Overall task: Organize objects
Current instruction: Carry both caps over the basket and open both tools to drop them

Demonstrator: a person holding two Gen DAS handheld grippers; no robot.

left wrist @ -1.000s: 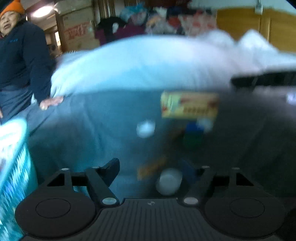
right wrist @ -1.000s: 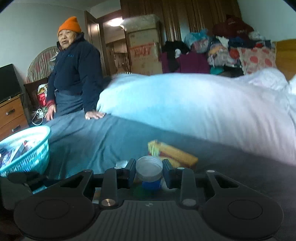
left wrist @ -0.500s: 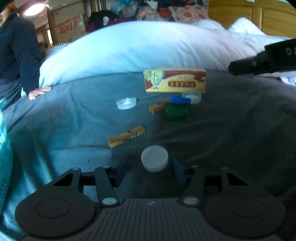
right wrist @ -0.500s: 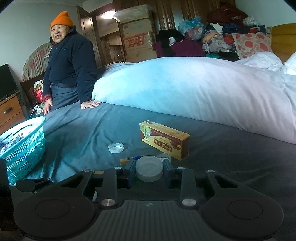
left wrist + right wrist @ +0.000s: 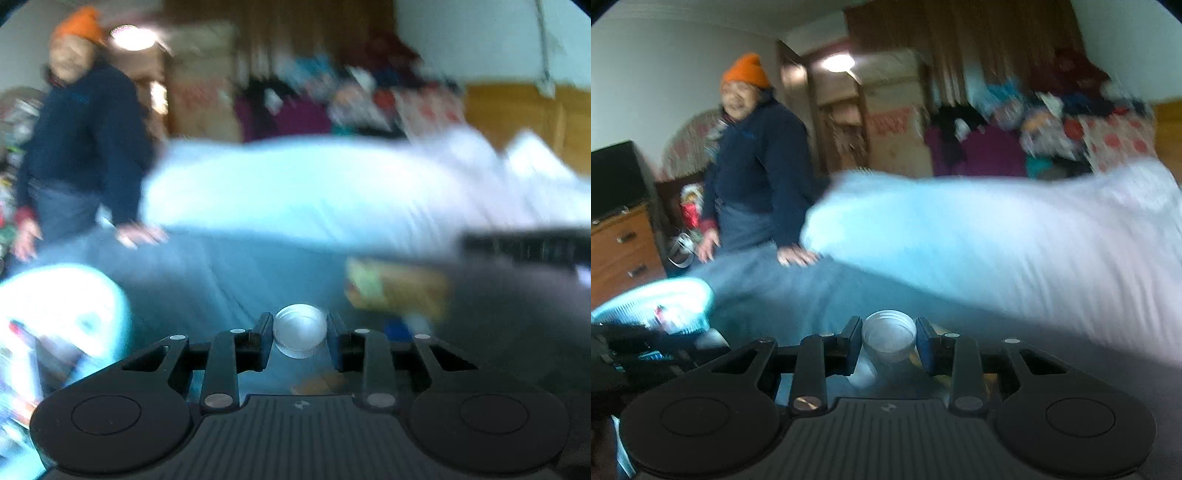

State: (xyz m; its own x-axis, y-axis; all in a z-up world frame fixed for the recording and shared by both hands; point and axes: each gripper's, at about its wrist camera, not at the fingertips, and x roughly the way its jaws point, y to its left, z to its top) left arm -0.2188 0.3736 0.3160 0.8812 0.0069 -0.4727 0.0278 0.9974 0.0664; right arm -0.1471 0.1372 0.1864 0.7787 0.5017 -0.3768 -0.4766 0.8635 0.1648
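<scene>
Since half a second earlier, your left gripper [image 5: 300,336] had come up off the dark bedsheet [image 5: 229,273] with the white cap [image 5: 300,335] that had been lying loose between its spread fingers; the two fingers were now pressed against the cap's sides, pinching it above the sheet. Your right gripper [image 5: 888,341] had also lifted, and its own cap [image 5: 888,340] was tipped so you looked into the hollow open side; both fingers pinched it as before. That made two caps held, one per gripper.

Both views were smeared by motion. In the left wrist view, one yellow and red box [image 5: 397,286] lay on the sheet to the right of the held cap, with one blurred blue object just below it and one tan shape beneath the cap, too blurred to identify. One turquoise basket [image 5: 62,306] sat at the left edge with items inside, too blurred to count; the right wrist view showed the same basket [image 5: 661,302] at its left. One pale duvet [image 5: 997,236] was heaped across the bed behind. One person in an orange hat [image 5: 746,72] and a dark jacket stood at the bedside, one hand [image 5: 796,254] resting on the sheet.
</scene>
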